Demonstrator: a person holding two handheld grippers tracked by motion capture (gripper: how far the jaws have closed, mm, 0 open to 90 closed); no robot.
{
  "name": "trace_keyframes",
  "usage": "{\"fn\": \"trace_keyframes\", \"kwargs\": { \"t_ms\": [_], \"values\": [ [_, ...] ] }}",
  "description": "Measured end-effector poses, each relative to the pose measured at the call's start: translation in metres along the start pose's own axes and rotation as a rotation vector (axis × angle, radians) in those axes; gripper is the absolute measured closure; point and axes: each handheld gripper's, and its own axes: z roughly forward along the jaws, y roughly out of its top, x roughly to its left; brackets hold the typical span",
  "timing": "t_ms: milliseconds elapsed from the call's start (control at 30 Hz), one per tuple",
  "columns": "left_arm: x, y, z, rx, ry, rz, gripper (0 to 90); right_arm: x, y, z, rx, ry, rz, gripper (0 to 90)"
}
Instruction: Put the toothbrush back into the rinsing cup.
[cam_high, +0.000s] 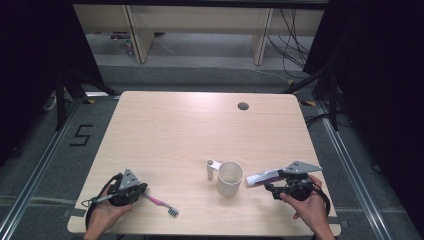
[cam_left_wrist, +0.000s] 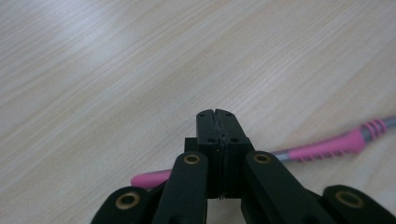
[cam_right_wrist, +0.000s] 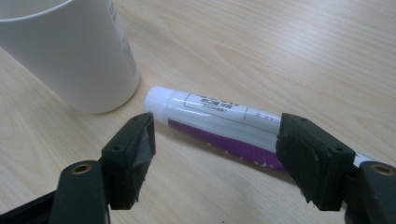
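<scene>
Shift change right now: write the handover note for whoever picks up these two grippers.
Left gripper: jaws shut, empty, resting over the pink toothbrush, which lies flat on the table.
Right gripper: jaws open on either side of the toothpaste tube, not yet closed on it.
White cup stands upright and looks empty, just beyond the tube's cap.
Done: nothing gripped so far.
Left: probably grasp the tube and the brush.

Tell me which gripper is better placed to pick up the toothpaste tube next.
Right. The right gripper has its jaws open on either side of the toothpaste tube beside the white cup. The left gripper is shut, over by the pink toothbrush.
</scene>
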Motion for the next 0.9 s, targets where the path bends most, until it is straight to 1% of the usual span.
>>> {"fn": "trace_keyframes", "kwargs": {
  "t_ms": [33,67,100,133,167,200,233,300,333,367,400,433,467,500,533,567,600,633,667,700,733,767,800,833,867,900],
  "values": [
    [0.0,-0.003,-0.003,0.01,0.002,-0.004,88.5,0.0,0.0,0.0,0.003,0.013,0.018,28.4],
    [0.0,-0.003,-0.003,0.01,0.002,-0.004,88.5,0.0,0.0,0.0,0.003,0.013,0.018,28.4],
    [-0.002,-0.007,-0.005,0.001,-0.003,-0.016,88.5,-0.001,0.0,-0.001,0.007,0.014,0.018,28.3],
    [-0.004,-0.008,-0.007,-0.001,-0.02,-0.021,88.5,0.0,-0.001,-0.001,0.008,0.017,0.024,28.3],
    [-0.004,-0.008,-0.007,-0.001,-0.02,-0.021,88.4,0.0,-0.001,-0.001,0.008,0.017,0.024,28.3],
    [-0.005,-0.009,-0.008,-0.005,-0.022,-0.02,88.4,-0.001,0.0,-0.001,0.002,0.007,0.003,28.3],
    [-0.006,-0.01,-0.009,-0.002,-0.023,-0.021,88.1,-0.001,0.0,-0.002,0.002,0.0,-0.004,28.4],
    [-0.009,-0.01,-0.012,0.009,-0.035,-0.004,87.9,-0.001,0.0,-0.002,0.002,0.001,-0.007,28.4],
    [-0.011,-0.011,-0.015,0.021,-0.046,0.009,87.8,0.002,-0.001,-0.002,0.005,0.015,0.028,28.4],
    [-0.011,-0.011,-0.015,0.021,-0.046,0.009,87.9,0.002,-0.001,-0.002,0.005,0.015,0.028,28.4],
    [-0.012,-0.012,-0.016,0.023,-0.046,0.005,87.9,0.0,-0.001,-0.001,-0.003,0.005,0.0,28.3],
    [-0.014,-0.012,-0.017,0.02,-0.043,-0.01,87.8,-0.002,-0.002,-0.001,-0.008,0.0,-0.018,28.4],
    [-0.014,-0.013,-0.019,0.044,-0.055,0.005,87.6,-0.001,-0.001,-0.002,-0.005,0.001,-0.01,28.4],
    [-0.016,-0.013,-0.021,0.059,-0.057,0.002,87.6,-0.001,-0.001,-0.002,-0.005,0.001,-0.01,28.4],
    [-0.017,-0.014,-0.022,0.062,-0.048,0.001,87.4,-0.001,-0.001,-0.003,0.005,0.004,0.004,28.4],
    [-0.019,-0.016,-0.024,0.071,-0.055,-0.01,87.3,-0.001,-0.002,-0.003,0.002,0.001,0.001,28.4],
    [-0.019,-0.016,-0.024,0.071,-0.055,-0.01,87.2,-0.001,-0.002,-0.003,0.002,0.001,0.001,28.4],
    [-0.021,-0.017,-0.026,0.085,-0.06,-0.014,87.1,-0.001,-0.002,-0.003,0.007,0.012,0.019,28.4],
    [-0.021,-0.017,-0.026,0.085,-0.06,-0.014,86.9,-0.001,-0.002,-0.003,0.007,0.012,0.019,28.4],
    [-0.022,-0.018,-0.026,0.087,-0.062,-0.013,86.8,0.0,-0.003,-0.004,0.009,0.018,0.031,28.4],
    [-0.023,-0.018,-0.027,0.093,-0.064,-0.007,86.7,-0.004,-0.003,-0.004,-0.005,0.005,-0.012,28.4],
    [-0.024,-0.019,-0.027,0.089,-0.067,-0.017,86.7,-0.004,-0.003,-0.004,-0.005,0.005,-0.012,28.4],
    [-0.025,-0.019,-0.029,0.101,-0.069,-0.018,86.6,-0.004,-0.003,-0.004,-0.003,0.0,-0.014,28.4],
    [-0.025,-0.019,-0.029,0.101,-0.069,-0.018,86.4,-0.004,-0.003,-0.004,-0.003,0.0,-0.014,28.4],
    [-0.026,-0.019,-0.029,0.097,-0.069,-0.026,86.4,-0.004,-0.003,-0.004,-0.003,0.005,-0.01,28.4],
    [-0.026,-0.018,-0.032,0.119,-0.072,-0.019,85.1,-0.004,-0.003,-0.004,-0.004,0.007,-0.016,28.4]
  ]
}}
